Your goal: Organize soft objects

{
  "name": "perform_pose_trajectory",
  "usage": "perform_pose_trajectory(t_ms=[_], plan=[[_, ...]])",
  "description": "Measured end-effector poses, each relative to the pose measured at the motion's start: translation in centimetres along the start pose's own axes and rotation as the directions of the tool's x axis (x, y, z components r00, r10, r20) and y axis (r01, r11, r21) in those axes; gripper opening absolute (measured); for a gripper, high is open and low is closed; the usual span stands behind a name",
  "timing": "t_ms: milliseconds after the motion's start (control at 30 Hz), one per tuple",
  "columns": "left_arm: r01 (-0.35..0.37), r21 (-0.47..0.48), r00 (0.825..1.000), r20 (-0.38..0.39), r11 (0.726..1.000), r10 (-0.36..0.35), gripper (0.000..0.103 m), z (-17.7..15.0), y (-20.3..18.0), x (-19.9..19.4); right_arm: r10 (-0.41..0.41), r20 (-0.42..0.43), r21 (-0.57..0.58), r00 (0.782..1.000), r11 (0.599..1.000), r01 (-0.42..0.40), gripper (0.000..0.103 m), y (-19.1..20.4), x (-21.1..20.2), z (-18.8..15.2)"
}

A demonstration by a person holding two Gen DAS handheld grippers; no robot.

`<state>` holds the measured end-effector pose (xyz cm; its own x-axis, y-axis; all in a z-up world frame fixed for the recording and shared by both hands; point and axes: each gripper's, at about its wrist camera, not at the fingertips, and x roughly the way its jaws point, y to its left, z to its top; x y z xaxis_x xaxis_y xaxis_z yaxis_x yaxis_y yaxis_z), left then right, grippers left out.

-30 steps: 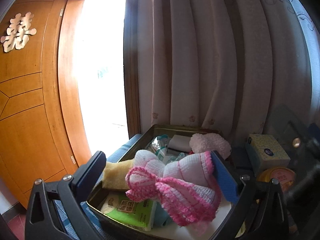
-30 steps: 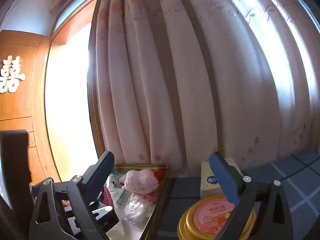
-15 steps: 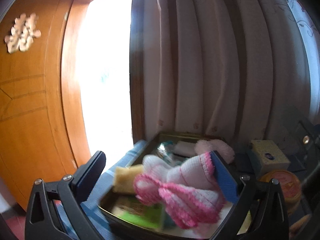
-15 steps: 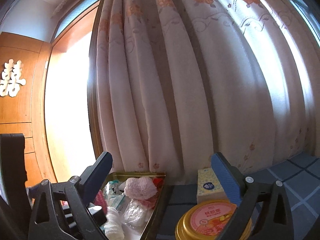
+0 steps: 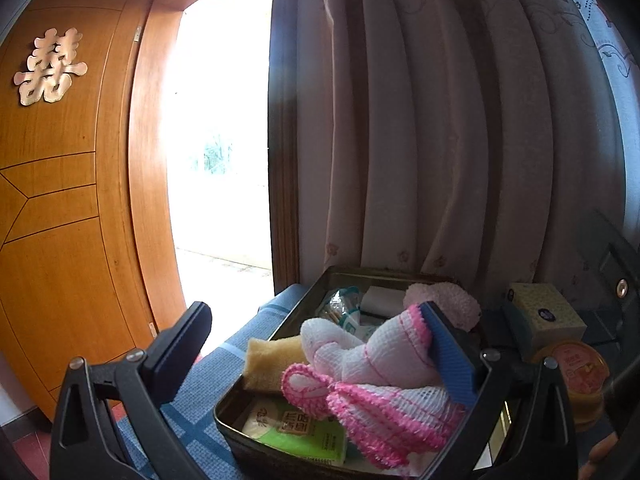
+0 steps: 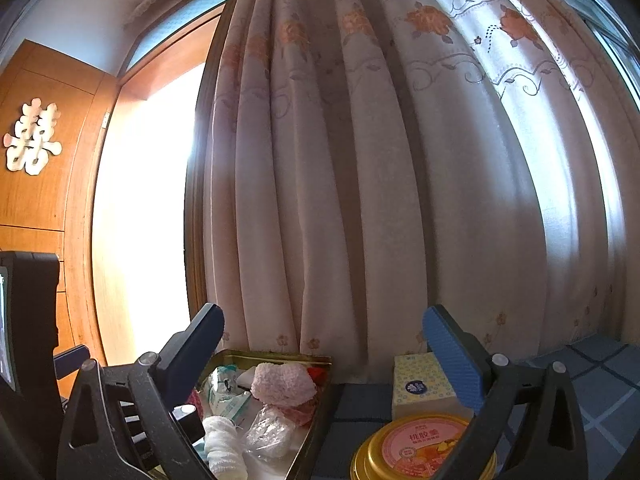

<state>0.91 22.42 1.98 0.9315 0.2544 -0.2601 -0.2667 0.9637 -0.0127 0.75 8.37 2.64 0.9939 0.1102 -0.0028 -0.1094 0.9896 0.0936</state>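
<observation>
With both the left gripper [image 5: 316, 354] and the right gripper [image 6: 324, 354] spread wide and empty, I note the pink-and-white cloth [image 5: 372, 384] has stayed draped in the tin [image 5: 304, 304], so placement looks complete.

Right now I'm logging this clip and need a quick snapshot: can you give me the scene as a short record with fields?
setting: blue checked surface before a curtain
container: metal tin, open
in tin: pink-and-white mesh cloth, yellow sponge, fluffy pink item, green tissue pack
beside tin: yellow-patterned box, round gold can
left gripper: open, one finger against the mesh cloth
right gripper: open, empty
</observation>
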Motion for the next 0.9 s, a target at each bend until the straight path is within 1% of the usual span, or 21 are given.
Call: perform_pose_trajectory(t_ms=[900], plan=[[-0.007,0.001,1.000,-0.017,1.000,0.007,0.103,-0.12,0.21,0.24,0.003,-0.013,0.010,1.000,1.000,-0.003,0.102,-0.42,0.01,0.16]])
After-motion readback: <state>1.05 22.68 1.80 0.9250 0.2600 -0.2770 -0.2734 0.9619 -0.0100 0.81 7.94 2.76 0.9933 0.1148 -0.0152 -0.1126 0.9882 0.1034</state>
